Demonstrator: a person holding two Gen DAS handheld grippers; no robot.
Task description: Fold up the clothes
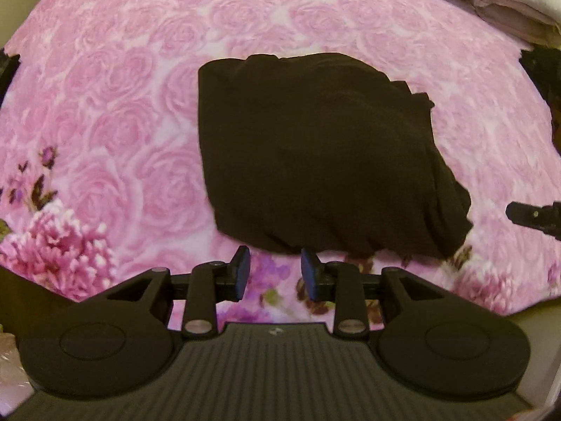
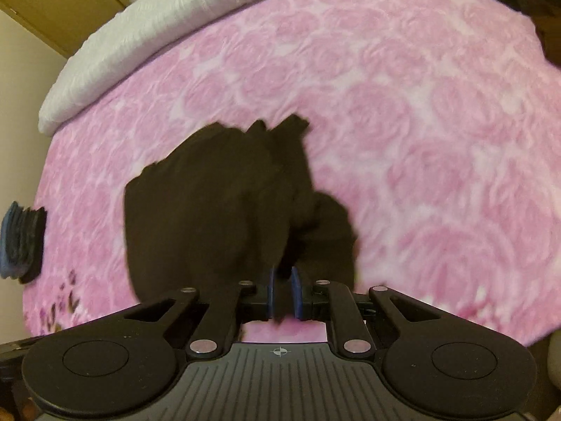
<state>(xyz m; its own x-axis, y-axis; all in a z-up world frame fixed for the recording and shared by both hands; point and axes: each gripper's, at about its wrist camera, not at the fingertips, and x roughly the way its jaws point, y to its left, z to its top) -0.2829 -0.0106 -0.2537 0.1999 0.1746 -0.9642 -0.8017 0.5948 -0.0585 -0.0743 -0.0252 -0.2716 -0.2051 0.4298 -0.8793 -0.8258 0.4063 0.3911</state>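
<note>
Dim warm indoor light, pink-magenta cast, strong fisheye bending at edges, right wrist view motion-blurred, soft shadows

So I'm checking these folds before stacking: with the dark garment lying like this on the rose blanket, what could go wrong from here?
1. The right claw looks nearly shut on a small bit of the dark garment's near edge; a thin pinch may slip, or drag the fold open.
2. The left claw is open and off the cloth, so nothing pins the other side.
3. The garment's right edge looks bunched, so folding now could set it crooked.
</note>
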